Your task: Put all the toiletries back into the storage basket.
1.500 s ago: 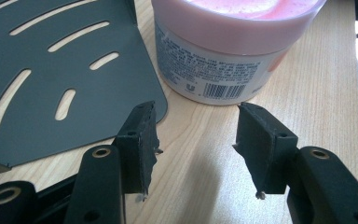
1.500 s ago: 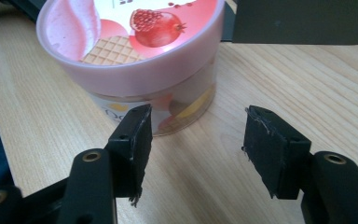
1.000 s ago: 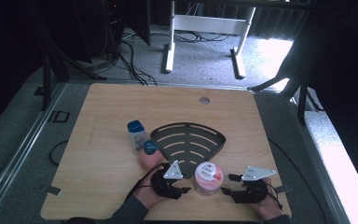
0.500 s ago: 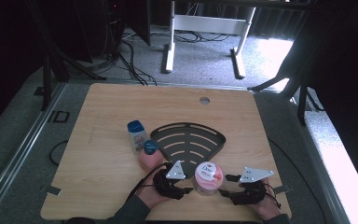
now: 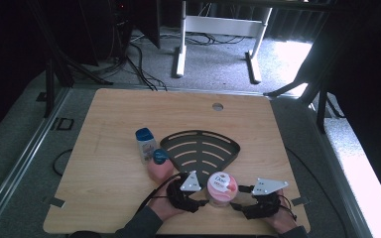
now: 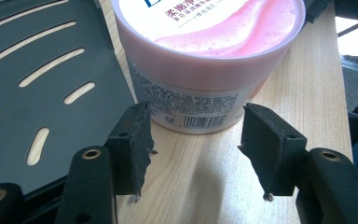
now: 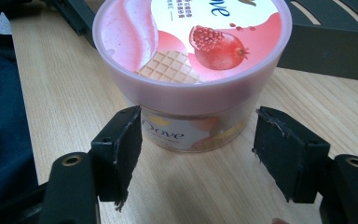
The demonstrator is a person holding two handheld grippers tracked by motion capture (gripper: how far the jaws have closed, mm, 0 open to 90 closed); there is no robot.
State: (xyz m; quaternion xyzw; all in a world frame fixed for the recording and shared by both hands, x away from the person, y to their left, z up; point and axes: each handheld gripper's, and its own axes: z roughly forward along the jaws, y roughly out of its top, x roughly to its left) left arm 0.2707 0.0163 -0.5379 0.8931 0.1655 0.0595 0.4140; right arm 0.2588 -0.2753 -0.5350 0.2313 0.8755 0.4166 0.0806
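Since the earlier frame both grippers' jaws had just been opening, hands barely shifting. We saw the left gripper and right gripper parted, unclamped, flanking the jar on the table beside the rack. Closing unevenly could have knocked it sideways, we judged.

black fingers, grey top plates, dark sleeves.

The pink jar looks like glossy smooth plastic, the slotted black rack matt, and the table pale grained wood.
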